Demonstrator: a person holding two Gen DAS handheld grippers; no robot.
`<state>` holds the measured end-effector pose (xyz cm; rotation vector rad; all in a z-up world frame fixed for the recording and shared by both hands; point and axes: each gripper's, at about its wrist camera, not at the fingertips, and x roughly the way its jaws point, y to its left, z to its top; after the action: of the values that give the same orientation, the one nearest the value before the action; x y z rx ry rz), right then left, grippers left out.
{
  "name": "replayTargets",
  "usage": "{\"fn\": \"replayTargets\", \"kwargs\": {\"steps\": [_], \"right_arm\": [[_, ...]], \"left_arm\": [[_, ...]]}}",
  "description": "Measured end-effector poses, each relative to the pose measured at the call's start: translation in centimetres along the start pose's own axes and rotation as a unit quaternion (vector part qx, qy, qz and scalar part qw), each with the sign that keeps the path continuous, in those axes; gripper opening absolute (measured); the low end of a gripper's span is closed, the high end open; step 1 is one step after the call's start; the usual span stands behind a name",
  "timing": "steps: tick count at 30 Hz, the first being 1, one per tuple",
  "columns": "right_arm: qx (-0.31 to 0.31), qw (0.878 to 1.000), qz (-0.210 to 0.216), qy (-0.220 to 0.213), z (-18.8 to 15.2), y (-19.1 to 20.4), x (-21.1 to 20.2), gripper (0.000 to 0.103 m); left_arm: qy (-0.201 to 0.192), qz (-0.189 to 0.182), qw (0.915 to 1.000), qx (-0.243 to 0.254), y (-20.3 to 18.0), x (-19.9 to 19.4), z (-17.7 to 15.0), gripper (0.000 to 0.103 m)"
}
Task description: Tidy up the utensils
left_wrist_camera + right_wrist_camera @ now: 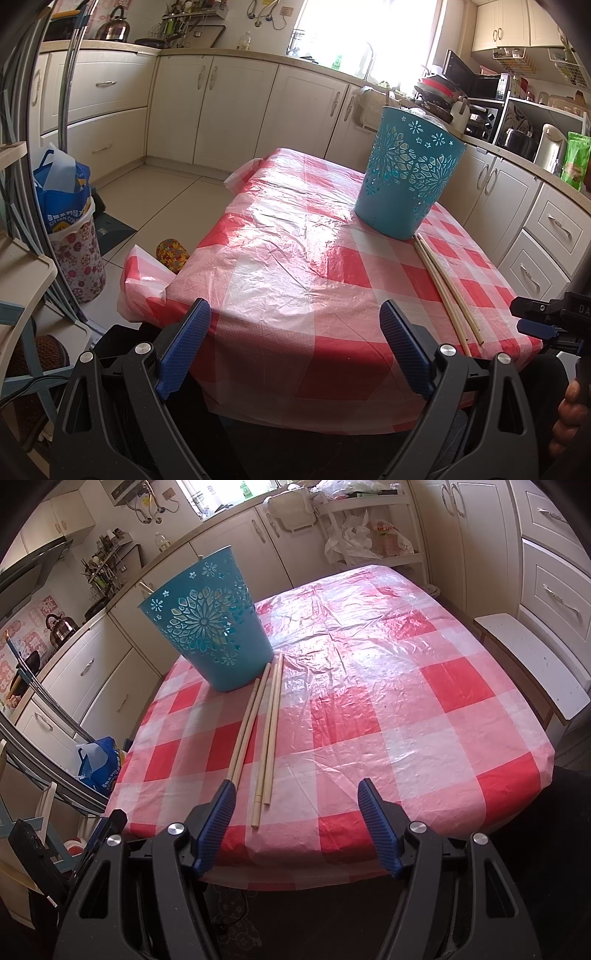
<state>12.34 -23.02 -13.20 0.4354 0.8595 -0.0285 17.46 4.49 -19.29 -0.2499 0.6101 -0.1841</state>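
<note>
the left gripper [295, 343] hangs at the near edge of the table [280, 258], jaws spread wide with nothing between them. the right gripper [297, 823] sits at the same near edge, also wide open and empty, just short of the chopsticks [260, 734]. these lie flat on the red-checked cloth in two pairs side by side, their far tips reaching the foot of the blue basket [210, 627], which stands upright farther back.
</note>
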Motion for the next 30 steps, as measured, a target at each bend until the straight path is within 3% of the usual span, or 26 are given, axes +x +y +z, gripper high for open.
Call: {"fn": "replayTargets", "kwargs": {"steps": [30], "right_arm": [[0.042, 0.999, 0.005, 0.025, -0.2, -1.6, 0.8, 0.066]], "left_arm": [[0.0, 0.0, 1.0, 0.0, -0.1, 0.0, 0.0, 0.089]]}}
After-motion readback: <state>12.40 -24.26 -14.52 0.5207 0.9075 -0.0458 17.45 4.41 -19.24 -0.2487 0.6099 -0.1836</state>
